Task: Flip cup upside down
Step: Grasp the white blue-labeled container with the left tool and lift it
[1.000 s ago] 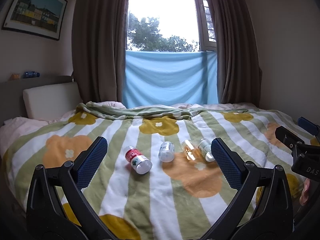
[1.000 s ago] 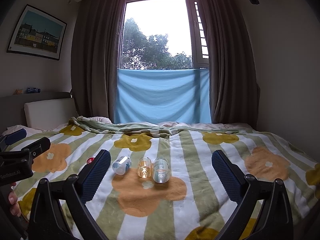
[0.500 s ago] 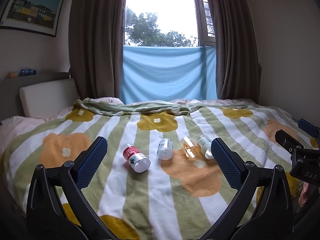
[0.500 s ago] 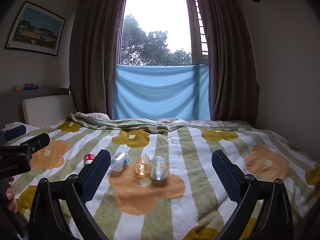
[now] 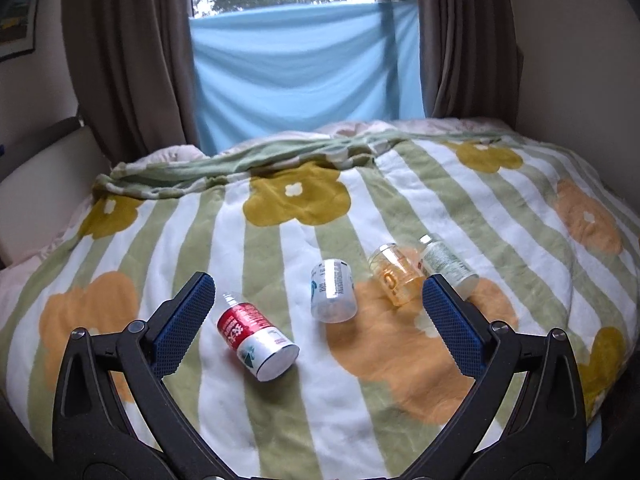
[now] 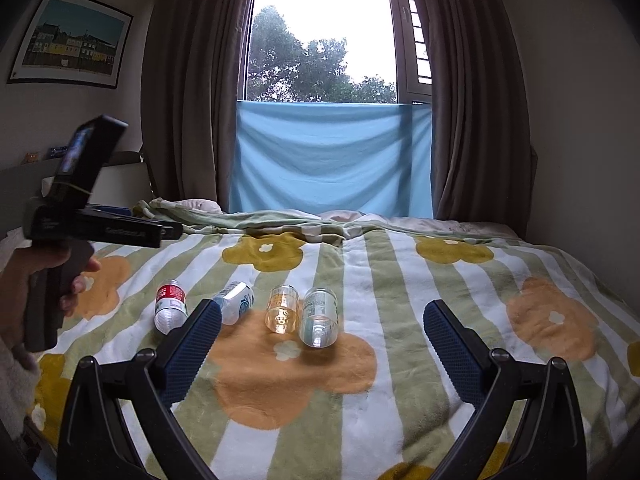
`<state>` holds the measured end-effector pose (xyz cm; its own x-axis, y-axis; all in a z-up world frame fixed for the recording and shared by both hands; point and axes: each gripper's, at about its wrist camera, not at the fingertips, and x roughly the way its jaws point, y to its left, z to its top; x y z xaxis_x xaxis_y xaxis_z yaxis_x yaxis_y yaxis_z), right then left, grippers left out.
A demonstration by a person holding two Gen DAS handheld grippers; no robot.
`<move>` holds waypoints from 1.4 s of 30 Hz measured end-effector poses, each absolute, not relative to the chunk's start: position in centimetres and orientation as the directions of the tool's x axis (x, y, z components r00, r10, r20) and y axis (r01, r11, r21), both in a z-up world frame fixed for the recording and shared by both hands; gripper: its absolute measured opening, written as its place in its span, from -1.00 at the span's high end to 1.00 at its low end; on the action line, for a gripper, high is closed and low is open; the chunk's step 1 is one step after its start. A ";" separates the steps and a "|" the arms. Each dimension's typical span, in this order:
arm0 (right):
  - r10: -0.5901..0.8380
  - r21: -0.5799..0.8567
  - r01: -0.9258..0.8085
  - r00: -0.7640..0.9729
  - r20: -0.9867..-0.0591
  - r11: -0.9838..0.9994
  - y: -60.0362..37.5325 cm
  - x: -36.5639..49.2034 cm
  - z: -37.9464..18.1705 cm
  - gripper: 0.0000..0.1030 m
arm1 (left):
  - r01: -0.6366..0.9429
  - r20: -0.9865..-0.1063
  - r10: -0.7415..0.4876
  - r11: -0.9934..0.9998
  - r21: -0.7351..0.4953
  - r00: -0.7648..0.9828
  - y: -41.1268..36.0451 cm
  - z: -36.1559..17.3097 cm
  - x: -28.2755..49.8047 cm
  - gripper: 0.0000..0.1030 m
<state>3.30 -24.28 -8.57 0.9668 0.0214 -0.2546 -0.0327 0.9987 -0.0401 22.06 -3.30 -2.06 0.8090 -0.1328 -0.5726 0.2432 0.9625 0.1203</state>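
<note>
Left gripper (image 5: 316,312) is over the near part of the bed, pitched down at the blanket (image 5: 280,420), jaws spread wide with nothing between them; blue textured pads (image 5: 184,320). The right wrist view shows it from the side at left, a hand (image 6: 24,280) wrapped around its handle. Right gripper (image 6: 322,344) is level and aimed at the window (image 6: 324,32), jaws equally wide, empty.

Four small cups lie on their sides in a row on the fleecy green-striped, flowered blanket, all apart from both grippers:
- red-label cup (image 5: 256,344), leftmost, just beside the left pad
- white-label cup (image 5: 333,291)
- clear amber cup (image 5: 394,280)
- clear cup with green print (image 5: 448,266), rightmost, touching the amber one
</note>
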 end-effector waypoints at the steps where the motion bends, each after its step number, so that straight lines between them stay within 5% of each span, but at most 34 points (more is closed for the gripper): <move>1: 0.024 -0.039 -0.035 0.965 -0.261 0.999 -24.4 3.8 -8.9 -0.97 | 0.251 -0.600 -0.122 0.958 0.136 0.790 -3.8 -2.8 23.9 -1.00; 14: 0.087 0.031 -0.082 0.919 -0.385 0.996 -26.5 9.7 -13.6 -0.97 | 0.293 -0.888 -0.023 0.948 0.127 0.460 -6.7 -14.0 40.3 -1.00; 20: 0.138 0.065 -0.122 0.876 -0.461 0.990 -26.0 12.3 -16.3 -0.97 | 0.294 -0.922 -0.043 0.952 0.079 0.385 -6.7 -16.5 41.9 -0.97; 28: 0.159 0.077 -0.139 0.860 -0.485 0.987 -25.0 13.2 -17.3 -0.97 | 0.299 -0.942 -0.133 0.953 -0.036 0.310 -6.9 -17.8 42.7 -0.21; 42: 0.093 0.097 -0.055 0.890 -0.447 0.994 -26.7 9.6 -14.8 -0.97 | 0.451 -0.904 -0.210 0.892 -0.021 0.373 -7.8 -10.5 32.6 -0.19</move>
<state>9.56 -26.75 -14.77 0.8898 0.0932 -0.4468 -0.0553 0.9937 0.0972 32.55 -7.77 -10.46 0.3733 -0.2095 -0.9037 0.4507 0.8924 -0.0207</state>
